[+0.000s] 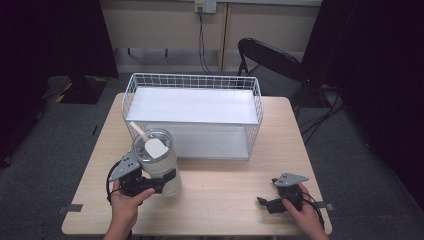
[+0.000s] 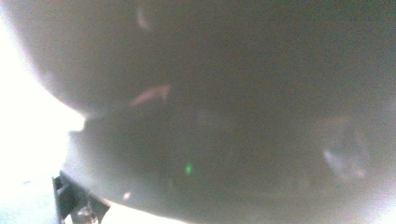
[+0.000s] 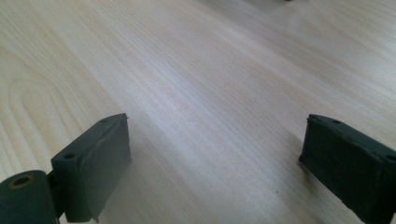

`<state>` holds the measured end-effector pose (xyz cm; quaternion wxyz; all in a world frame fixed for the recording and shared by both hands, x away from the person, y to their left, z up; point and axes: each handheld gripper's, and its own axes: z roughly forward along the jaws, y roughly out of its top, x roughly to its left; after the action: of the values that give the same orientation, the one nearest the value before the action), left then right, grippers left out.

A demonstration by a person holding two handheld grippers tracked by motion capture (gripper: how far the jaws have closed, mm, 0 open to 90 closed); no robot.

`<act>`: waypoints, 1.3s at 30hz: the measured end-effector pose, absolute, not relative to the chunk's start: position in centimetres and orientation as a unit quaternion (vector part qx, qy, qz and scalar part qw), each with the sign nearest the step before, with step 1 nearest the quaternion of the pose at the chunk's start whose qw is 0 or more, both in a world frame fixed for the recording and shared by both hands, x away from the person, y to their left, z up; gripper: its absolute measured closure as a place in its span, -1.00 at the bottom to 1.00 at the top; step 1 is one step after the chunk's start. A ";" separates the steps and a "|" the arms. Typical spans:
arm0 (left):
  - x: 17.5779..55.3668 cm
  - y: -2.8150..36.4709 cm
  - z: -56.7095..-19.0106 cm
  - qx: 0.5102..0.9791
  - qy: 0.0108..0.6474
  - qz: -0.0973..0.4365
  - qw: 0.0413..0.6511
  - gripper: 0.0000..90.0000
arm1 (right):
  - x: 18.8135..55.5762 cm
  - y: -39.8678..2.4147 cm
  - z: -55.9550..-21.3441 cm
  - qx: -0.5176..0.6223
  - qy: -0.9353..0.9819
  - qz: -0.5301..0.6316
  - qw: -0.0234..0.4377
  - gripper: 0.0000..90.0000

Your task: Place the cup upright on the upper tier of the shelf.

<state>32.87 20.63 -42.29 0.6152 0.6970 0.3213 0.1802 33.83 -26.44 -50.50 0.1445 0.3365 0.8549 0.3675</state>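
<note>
From the high view we see the bench (image 1: 225, 200) evenly lit from above, while the room's corners sink into near black at upper left and right. In the left gripper view, the tumbler (image 2: 224, 93) sits so close that it blurs into grey, with blown-out white glare down the left edge. In the right gripper view the wood grain is sharp, with soft shadows beside the tongs (image 3: 215, 163).

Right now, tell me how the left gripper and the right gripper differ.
The left gripper is closed around the pale lidded tumbler with a straw, near the white wire basket; the right gripper holds nothing, its fingers spread wide apart. The left one's camera is blurred by the tumbler pressed close, while the right one's looks onto bare light wooden table. Both are black, hand-held, and low over the table.
</note>
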 end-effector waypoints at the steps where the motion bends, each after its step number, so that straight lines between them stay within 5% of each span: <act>1: 32.9 20.6 -42.3 0.697 0.321 0.180 0.615 -0.78 | 33.8 -26.4 -50.5 0.337 0.855 0.368 0.145 -0.83; 39: 34.6 20.3 -37.2 0.698 0.324 0.192 0.609 -0.78 | 33.8 -26.4 -50.5 0.337 0.855 0.367 0.145 -0.83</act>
<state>34.63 20.29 -37.21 0.6088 0.6984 0.3236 0.1919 33.81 -26.44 -50.50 0.1451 0.3374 0.8545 0.3673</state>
